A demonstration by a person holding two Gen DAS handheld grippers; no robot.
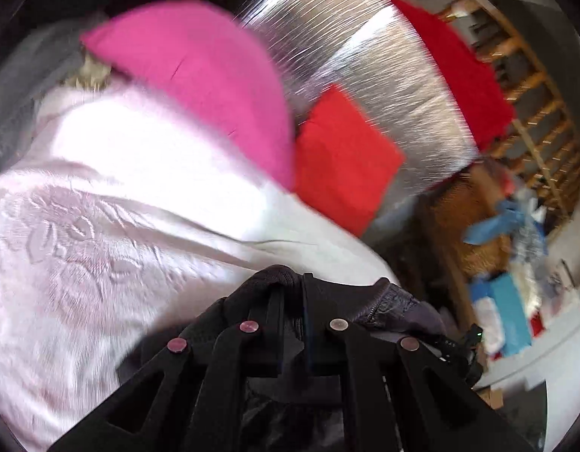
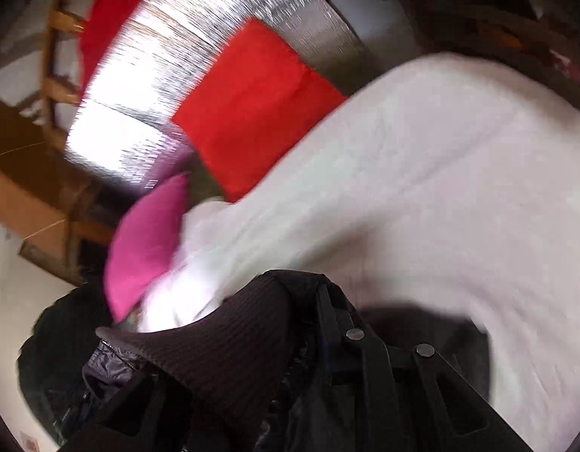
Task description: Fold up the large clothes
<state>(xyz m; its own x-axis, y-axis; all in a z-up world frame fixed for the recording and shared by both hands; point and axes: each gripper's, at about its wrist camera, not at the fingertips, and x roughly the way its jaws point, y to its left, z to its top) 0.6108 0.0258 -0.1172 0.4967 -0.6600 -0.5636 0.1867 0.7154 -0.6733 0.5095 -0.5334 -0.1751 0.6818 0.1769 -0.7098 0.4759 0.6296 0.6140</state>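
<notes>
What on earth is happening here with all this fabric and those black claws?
A person is folding a dark jacket, using two hand-held grippers. The left gripper is shut on a bunched edge of the dark jacket. The right gripper is clamped on its ribbed cuff. Both hang over a pale pink bedspread, where a folded pink garment and a folded red garment lie, the red one partly on a silver sheet. The pictures are blurred.
</notes>
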